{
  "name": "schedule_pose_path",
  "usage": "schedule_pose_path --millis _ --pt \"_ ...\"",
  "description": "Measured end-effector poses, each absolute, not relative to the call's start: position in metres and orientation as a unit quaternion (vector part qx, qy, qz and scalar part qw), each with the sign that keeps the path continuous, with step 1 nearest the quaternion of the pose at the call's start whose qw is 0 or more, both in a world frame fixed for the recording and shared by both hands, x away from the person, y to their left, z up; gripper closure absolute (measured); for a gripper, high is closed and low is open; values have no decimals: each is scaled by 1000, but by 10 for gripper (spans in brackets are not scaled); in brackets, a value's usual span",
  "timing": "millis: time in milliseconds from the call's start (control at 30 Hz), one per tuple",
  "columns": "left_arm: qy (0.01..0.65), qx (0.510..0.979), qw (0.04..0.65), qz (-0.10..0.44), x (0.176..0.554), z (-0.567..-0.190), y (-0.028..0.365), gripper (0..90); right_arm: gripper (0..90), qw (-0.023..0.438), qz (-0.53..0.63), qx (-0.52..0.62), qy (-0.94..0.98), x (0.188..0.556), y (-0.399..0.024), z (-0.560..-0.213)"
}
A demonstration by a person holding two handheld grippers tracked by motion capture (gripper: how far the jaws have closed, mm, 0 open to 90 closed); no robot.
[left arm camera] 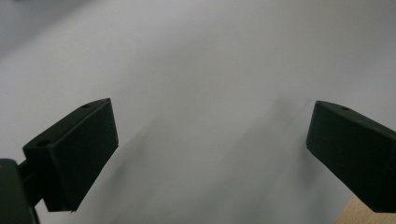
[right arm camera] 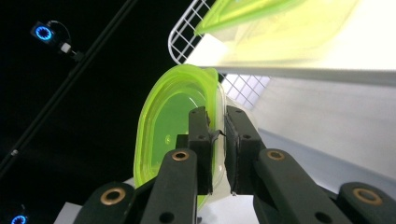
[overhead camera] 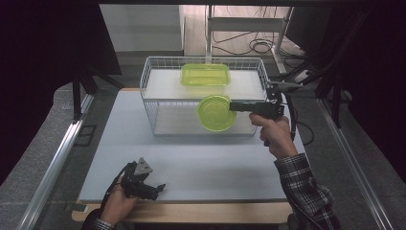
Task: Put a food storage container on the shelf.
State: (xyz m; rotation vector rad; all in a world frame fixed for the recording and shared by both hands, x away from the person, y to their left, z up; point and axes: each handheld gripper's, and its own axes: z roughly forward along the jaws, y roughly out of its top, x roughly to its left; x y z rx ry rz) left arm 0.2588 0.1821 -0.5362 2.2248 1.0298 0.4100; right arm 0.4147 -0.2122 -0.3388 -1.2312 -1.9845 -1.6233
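A round lime-green container (overhead camera: 216, 113) with a lid hangs in the air in front of the white wire rack (overhead camera: 149, 86). My right gripper (overhead camera: 233, 106) is shut on its right rim; in the right gripper view the pads (right arm camera: 201, 135) pinch the container's edge (right arm camera: 159, 121). A rectangular lime-green container (overhead camera: 205, 74) sits on the rack's upper shelf, also seen overhead as the rectangular container (right arm camera: 280, 28). My left gripper (overhead camera: 160, 188) rests near the table's front edge, held by a hand, and its jaws stand wide apart over the bare grey table (left arm camera: 201, 93) with nothing between them.
The rack stands at the back middle of the grey table (overhead camera: 191, 163), with a lower shelf (overhead camera: 177, 122) behind the round container. A metal rail (overhead camera: 57, 158) runs along the left, and cables and a stand (overhead camera: 249, 33) lie behind the rack.
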Motion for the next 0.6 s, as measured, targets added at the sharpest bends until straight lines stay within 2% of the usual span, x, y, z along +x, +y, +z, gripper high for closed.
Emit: schedule_pose_path --millis 600 --pt "393 848 322 154 259 -536 182 20 818 112 -584 -431 -678 437 -203 -292"
